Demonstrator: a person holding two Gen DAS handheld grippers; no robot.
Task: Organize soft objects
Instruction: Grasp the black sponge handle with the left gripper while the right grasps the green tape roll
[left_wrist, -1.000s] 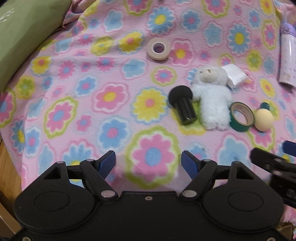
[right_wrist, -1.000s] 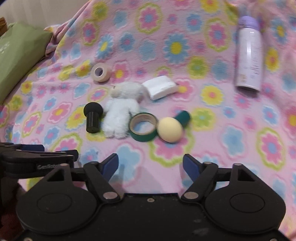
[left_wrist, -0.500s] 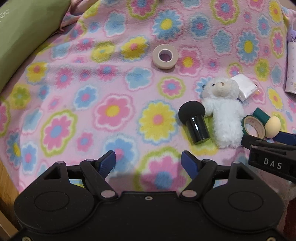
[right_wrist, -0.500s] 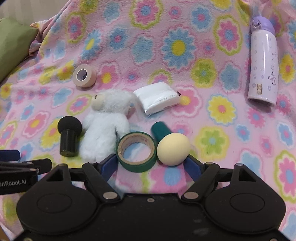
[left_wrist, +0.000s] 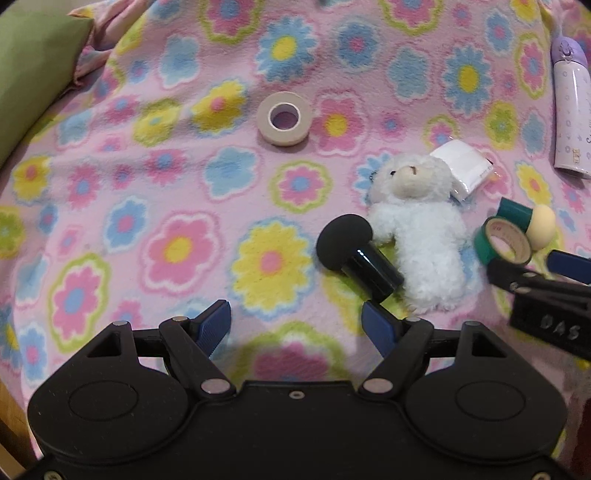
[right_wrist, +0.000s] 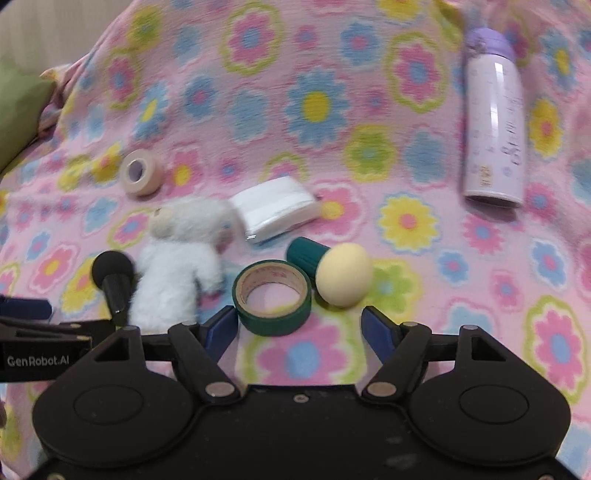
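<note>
A white plush lamb lies on the flowered pink blanket. A black sponge applicator lies against its left side. A white tissue pack lies by its head. A cream sponge with a green handle and a green tape roll lie to its right. My left gripper is open, just short of the black applicator. My right gripper is open, just short of the tape roll and the cream sponge.
A beige tape roll lies farther back. A lilac bottle lies at the far right. A green cushion sits at the far left. A wooden edge shows at the lower left.
Both grippers have moved forward toward the cluster of objects, which now appears closer. Both stay open. Nothing on the blanket has moved.
</note>
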